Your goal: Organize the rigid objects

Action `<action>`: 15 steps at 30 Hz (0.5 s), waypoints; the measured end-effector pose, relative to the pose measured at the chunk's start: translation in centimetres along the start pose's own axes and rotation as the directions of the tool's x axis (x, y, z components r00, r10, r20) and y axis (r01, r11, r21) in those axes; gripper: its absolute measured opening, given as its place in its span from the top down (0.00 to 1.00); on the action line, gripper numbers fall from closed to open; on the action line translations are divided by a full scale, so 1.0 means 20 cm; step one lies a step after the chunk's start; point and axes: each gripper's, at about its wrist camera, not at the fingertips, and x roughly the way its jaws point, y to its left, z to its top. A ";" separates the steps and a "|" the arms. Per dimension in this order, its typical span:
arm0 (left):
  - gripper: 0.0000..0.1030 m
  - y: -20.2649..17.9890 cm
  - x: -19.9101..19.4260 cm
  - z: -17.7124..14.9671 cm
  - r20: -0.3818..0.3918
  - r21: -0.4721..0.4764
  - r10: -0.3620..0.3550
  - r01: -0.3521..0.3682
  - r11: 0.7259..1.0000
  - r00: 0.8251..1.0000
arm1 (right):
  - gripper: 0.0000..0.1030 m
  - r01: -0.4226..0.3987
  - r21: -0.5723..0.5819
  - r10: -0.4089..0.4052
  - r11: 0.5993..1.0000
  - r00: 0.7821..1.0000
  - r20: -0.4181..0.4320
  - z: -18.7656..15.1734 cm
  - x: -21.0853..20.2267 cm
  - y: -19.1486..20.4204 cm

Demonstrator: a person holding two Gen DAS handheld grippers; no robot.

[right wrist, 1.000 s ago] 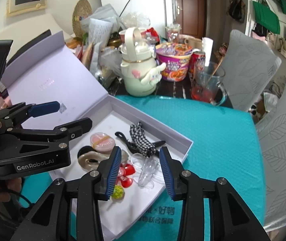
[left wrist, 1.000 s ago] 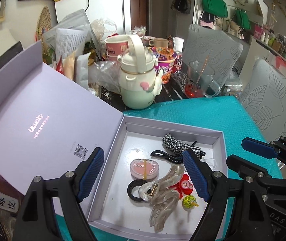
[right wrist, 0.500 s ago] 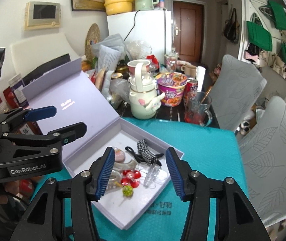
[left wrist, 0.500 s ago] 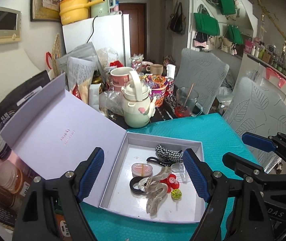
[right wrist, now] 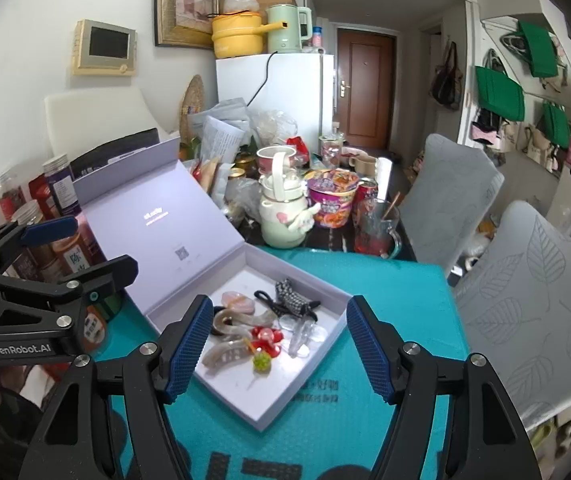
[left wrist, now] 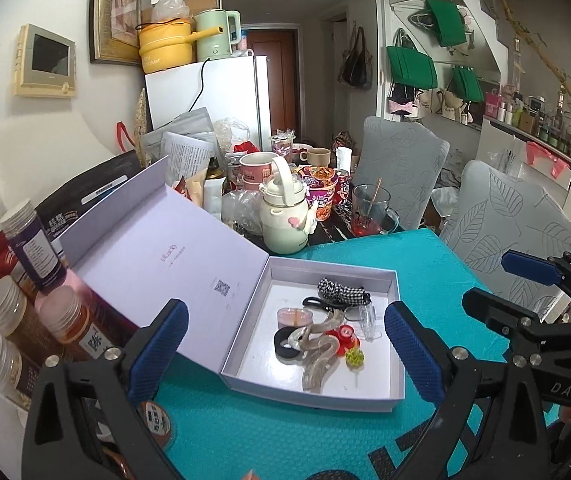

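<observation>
Both tools, left tool (left wrist: pixel 285 344) and right tool (right wrist: pixel 277 344), have just been opening and hover spread, gripping nothing, above an open white cardboard box (left wrist: pixel 369 276) of hair accessories on the teal-covered table (left wrist: pixel 437 264).

Raised lid (left wrist: pixel 157 256) left; teal mat (left wrist: pixel 425 256) free rightward

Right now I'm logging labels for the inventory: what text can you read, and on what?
"GenRobot.AI": left gripper body.
"DAS": right gripper body.
"cooker", partly cut off: yellow pot.
Box lid print, QR code, jar labels, mat print: too small or blurred.
</observation>
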 end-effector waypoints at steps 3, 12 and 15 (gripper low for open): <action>0.03 0.00 -0.03 -0.05 0.001 0.004 0.011 -0.011 1.000 1.000 | 0.31 0.013 0.013 -0.013 1.000 1.000 -0.001 -0.04 -0.02 0.00; 0.03 0.03 -0.04 -0.22 -0.050 -0.032 0.004 -0.005 0.999 0.999 | 0.31 0.028 0.062 -0.025 0.998 0.998 -0.050 -0.19 0.01 0.01; 0.03 0.02 -0.04 -0.26 -0.057 -0.031 0.003 -0.004 1.000 0.998 | 0.31 0.045 0.067 -0.040 0.997 0.997 -0.066 -0.25 0.01 0.02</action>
